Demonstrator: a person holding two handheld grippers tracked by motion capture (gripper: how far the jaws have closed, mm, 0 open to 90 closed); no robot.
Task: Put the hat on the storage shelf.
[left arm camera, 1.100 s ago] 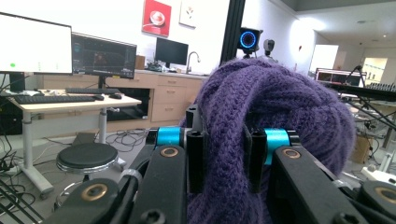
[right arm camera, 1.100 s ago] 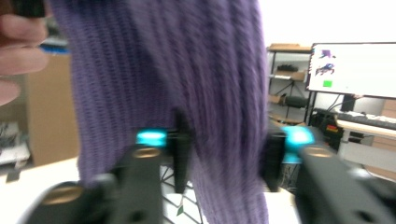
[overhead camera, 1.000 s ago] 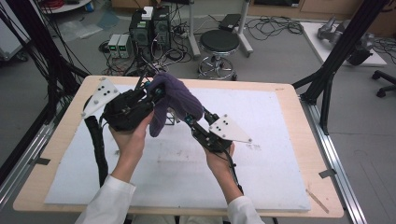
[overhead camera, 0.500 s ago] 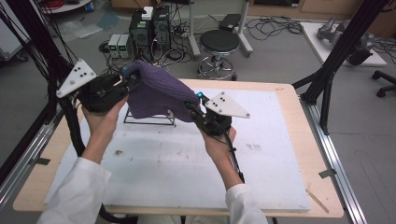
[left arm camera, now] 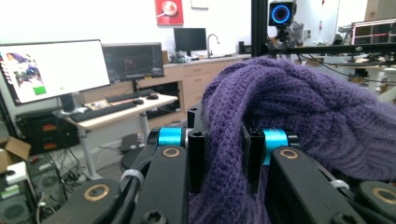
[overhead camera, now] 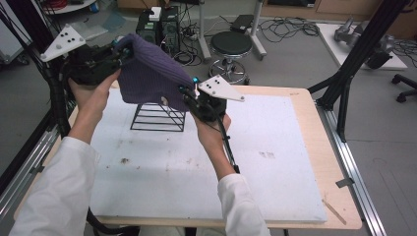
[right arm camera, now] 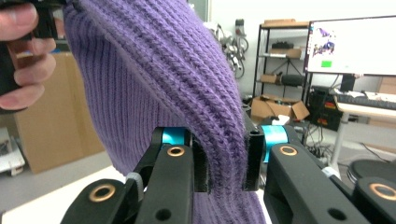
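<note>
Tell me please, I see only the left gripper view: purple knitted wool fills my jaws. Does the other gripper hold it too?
Observer: Yes. The right gripper is shut on the purple knitted hat.
Operator: What is below the hat?
Observer: A black wire rack stands on the white table mat, under the hat.
Operator: Does the hat touch the rack?
Observer: I cannot tell; the hat hides the rack's top in the high view.

purple ribbed knit hat (overhead camera: 150, 73), black wire rack (overhead camera: 157, 117), white mat (overhead camera: 275, 162)
</note>
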